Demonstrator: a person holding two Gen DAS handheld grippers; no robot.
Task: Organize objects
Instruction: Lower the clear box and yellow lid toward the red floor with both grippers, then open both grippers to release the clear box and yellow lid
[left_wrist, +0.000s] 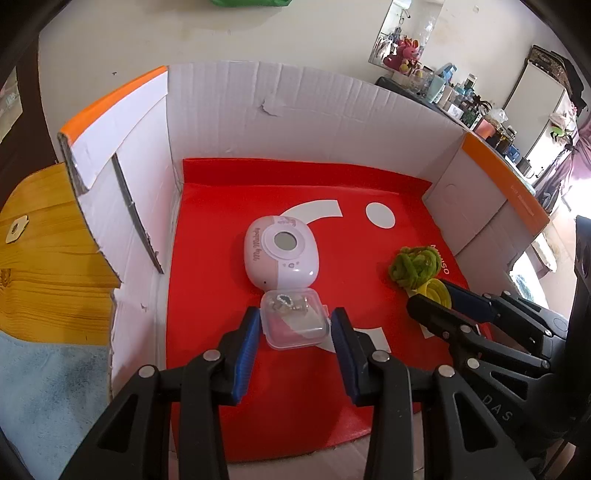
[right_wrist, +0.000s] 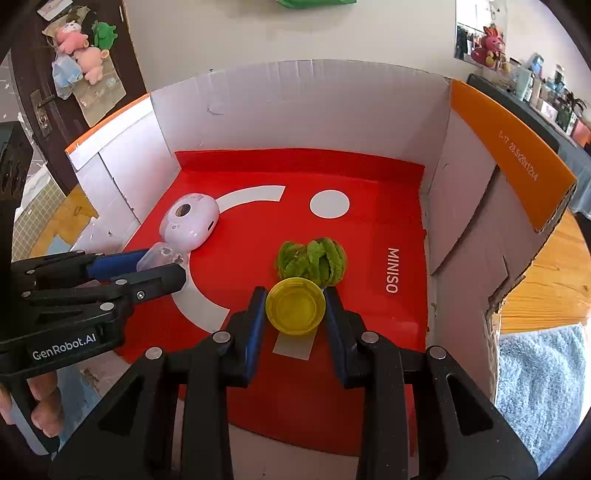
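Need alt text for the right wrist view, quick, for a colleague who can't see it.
The right gripper clamps a small yellow round container above the red Miniso mat inside a white cardboard box, a green fuzzy bundle just behind.

My left wrist camera looks steeply down along its fingers into the cardboard box (left_wrist: 295, 107), close above the red liner (left_wrist: 229, 206). My right wrist camera angles likewise from the opposite side; both views share the liner, each other's gripper.
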